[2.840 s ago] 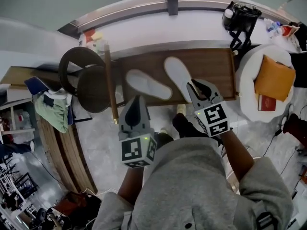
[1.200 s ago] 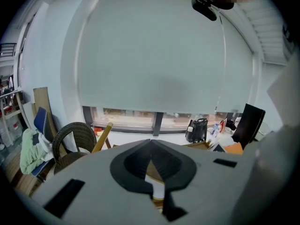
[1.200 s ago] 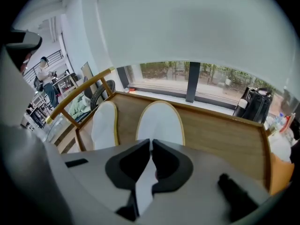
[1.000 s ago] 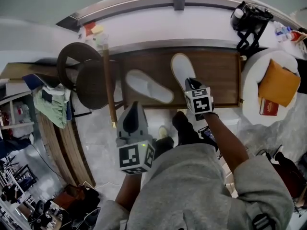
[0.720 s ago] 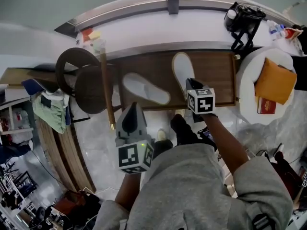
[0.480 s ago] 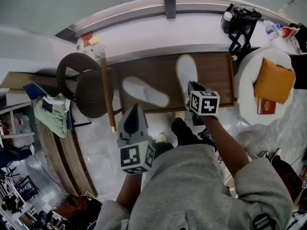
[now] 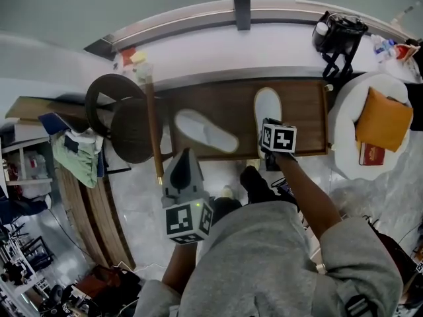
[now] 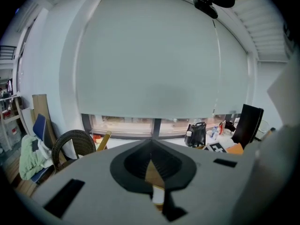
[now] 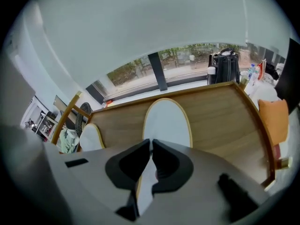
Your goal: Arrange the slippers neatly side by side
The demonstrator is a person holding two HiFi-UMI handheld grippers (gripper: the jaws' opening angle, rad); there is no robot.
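Two white slippers lie on the brown wooden table (image 7: 305, 114). The right slipper (image 7: 267, 105) points straight away from me, and my right gripper (image 7: 269, 127) is shut on its heel edge. In the right gripper view the right gripper (image 9: 151, 145) pinches the heel of that slipper (image 9: 167, 122), with the other slipper (image 9: 92, 137) off to the left. The left slipper (image 7: 205, 131) lies slanted near the table's middle, apart from the right one. My left gripper (image 7: 184, 157) hovers in front of the table, shut and holding nothing. The left gripper (image 8: 151, 146) points at the window.
A round wicker chair (image 7: 122, 114) and a leaning wooden stick (image 7: 153, 121) stand left of the table. A black bag (image 7: 338, 33) sits at the back right. A white round table with an orange envelope (image 7: 382, 114) is on the right. The person's feet (image 7: 254, 180) are by the table's front edge.
My right gripper has swung the right slipper from a leftward tilt to pointing straight away, and shifted it slightly right. The left gripper and left slipper stayed about where they were.
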